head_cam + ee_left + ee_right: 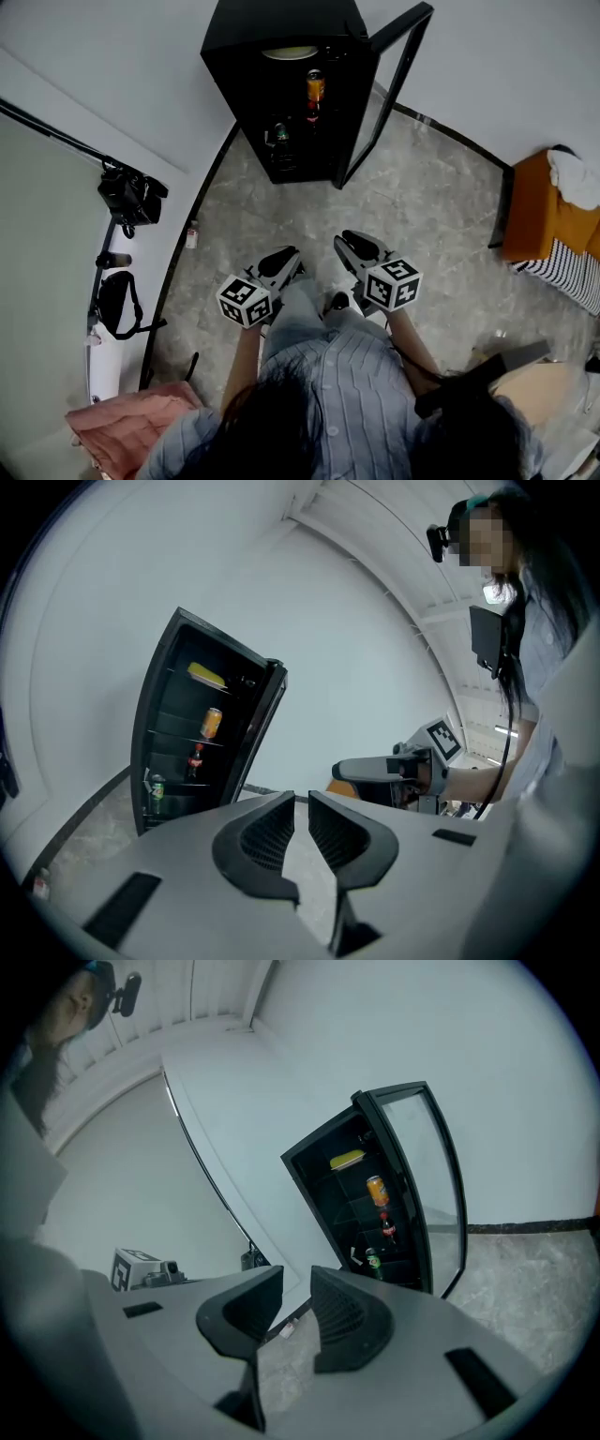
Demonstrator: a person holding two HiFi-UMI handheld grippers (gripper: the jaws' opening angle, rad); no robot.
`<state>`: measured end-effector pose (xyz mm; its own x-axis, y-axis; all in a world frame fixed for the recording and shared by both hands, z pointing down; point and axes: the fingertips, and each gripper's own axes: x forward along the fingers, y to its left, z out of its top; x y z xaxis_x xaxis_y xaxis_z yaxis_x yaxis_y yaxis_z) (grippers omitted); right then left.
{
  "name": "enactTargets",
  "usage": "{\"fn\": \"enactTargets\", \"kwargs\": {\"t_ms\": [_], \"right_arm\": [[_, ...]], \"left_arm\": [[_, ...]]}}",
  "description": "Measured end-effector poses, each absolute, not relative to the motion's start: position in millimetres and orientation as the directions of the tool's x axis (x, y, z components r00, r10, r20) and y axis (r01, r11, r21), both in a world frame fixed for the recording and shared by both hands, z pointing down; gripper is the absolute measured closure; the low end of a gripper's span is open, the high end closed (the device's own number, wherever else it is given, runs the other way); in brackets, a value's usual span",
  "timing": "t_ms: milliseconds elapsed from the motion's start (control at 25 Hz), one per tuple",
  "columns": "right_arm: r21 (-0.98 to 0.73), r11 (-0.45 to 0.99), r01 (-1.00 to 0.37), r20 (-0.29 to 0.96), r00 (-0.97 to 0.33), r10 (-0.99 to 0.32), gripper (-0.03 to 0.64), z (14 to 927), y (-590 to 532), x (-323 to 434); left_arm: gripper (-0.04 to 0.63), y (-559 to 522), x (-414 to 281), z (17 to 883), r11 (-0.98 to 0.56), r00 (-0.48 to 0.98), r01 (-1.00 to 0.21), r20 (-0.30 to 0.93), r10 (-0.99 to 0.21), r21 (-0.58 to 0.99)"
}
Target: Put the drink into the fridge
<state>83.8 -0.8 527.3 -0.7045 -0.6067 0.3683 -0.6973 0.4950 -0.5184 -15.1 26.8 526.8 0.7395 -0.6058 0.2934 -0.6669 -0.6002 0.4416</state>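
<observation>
Down in front of the person's shirt, both grippers point at the fridge (272, 23) from well back. The left gripper (291, 258) has its jaws drawn together, only a sliver between the pads, and nothing in them. Same story for the right gripper (349, 239): jaws closed, nothing held, only bare floor past them.

The drinks are already on the fridge's shelves, behind the open glass door (412, 28). An orange can (316, 86) stands on an upper shelf, a dark red-labelled bottle (196, 759) is one shelf down, and a green can (157, 787) sits lower, towards the left wall.

A flat yellow thing (206, 676) lies on the top shelf, and I can't tell what it is. Labels are too small to read, and the fridge's interior is dim in the head view.
</observation>
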Motion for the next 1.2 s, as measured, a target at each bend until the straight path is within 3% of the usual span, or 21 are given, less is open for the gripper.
{"fn": "enactTargets", "kwargs": {"t_ms": [720, 1200], "right_arm": [[-0.499, 0.572, -0.651, 0.293, -0.747, -0.596, 0.517, 510, 87, 115], [-0.455, 0.647, -0.611, 0.290, -0.789, -0.541, 0.517, 504, 111, 98]], "left_arm": [[0.545, 138, 34, 518, -0.620, 0.730, -0.682, 0.309, -0.610, 0.388], [0.545, 164, 27, 512, -0.595, 0.698, -0.715, 0.311, -0.645, 0.368]]}}
